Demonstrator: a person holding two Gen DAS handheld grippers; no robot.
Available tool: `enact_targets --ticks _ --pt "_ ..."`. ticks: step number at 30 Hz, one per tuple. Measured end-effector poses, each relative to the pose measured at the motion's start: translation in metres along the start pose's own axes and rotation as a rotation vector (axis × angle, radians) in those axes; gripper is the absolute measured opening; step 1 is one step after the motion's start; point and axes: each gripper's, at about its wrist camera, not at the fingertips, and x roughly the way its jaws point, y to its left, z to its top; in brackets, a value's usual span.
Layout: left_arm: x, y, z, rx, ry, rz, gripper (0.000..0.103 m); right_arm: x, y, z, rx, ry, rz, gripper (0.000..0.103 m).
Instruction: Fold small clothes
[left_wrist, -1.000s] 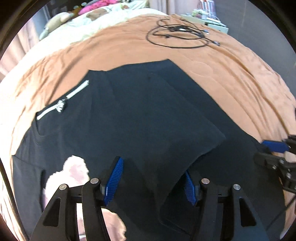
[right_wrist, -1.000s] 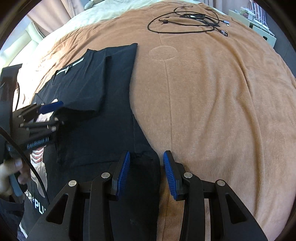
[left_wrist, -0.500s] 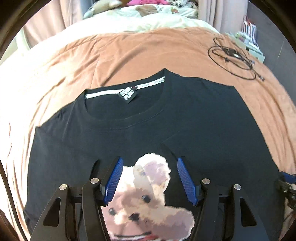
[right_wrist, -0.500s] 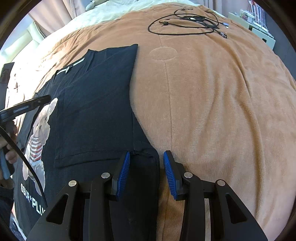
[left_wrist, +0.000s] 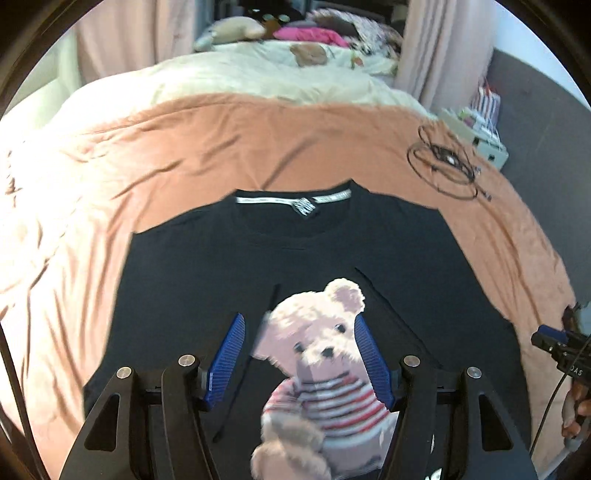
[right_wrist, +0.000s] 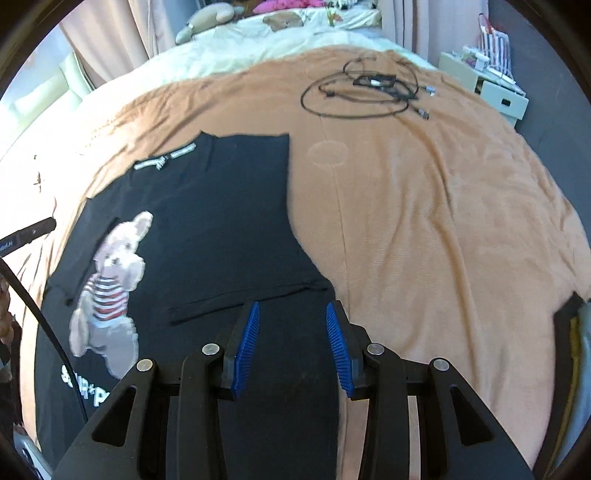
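Shirt (left_wrist: 207, 280) flat on blanket (left_wrist: 184, 147), face up, collar far from both claws, hem near; long axis running straight away from left claw (left_wrist: 299, 354). Bear print (left_wrist: 317, 369) directly between left claw's blue pads, jaws wide, holding nothing. Right claw (right_wrist: 291, 343) parked over shirt's right edge, near folded-in sleeve seam, jaws at middling gap, empty; bare blanket just right of it. Right claw nearer that side edge, left nearer centre. Cable (right_wrist: 365, 88) far ahead, well apart.

Versus a second ago: folded-over panel under left claw now gone, shirt front and bear exposed; left view swung toward collar. Right claw barely shifted.
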Motion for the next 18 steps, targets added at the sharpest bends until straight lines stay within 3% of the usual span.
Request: enact_targets --ticks 9,10,12,14,16,18 --pt "-0.098 0.036 -0.032 -0.040 -0.122 0.025 0.076 -0.085 0.031 -0.032 -0.048 -0.068 0.026 0.036" --pt "-0.103 0.038 -0.034 -0.043 -0.128 0.025 0.077 -0.091 0.032 -0.034 -0.046 -0.060 0.026 0.039" --pt "-0.119 0.044 -0.043 -0.046 -0.137 0.026 0.078 -0.105 0.035 -0.040 -0.048 -0.070 0.028 0.068" --pt "-0.133 0.050 -0.052 -0.052 -0.136 0.021 0.078 -0.123 0.040 -0.048 -0.050 -0.091 0.019 0.079" --pt "-0.148 0.056 -0.062 -0.057 -0.130 0.009 0.078 -0.138 0.043 -0.057 -0.041 -0.106 0.025 0.081" --pt "-0.159 0.060 -0.069 -0.054 -0.129 -0.002 0.082 -0.146 0.045 -0.065 -0.032 -0.101 0.010 0.090"
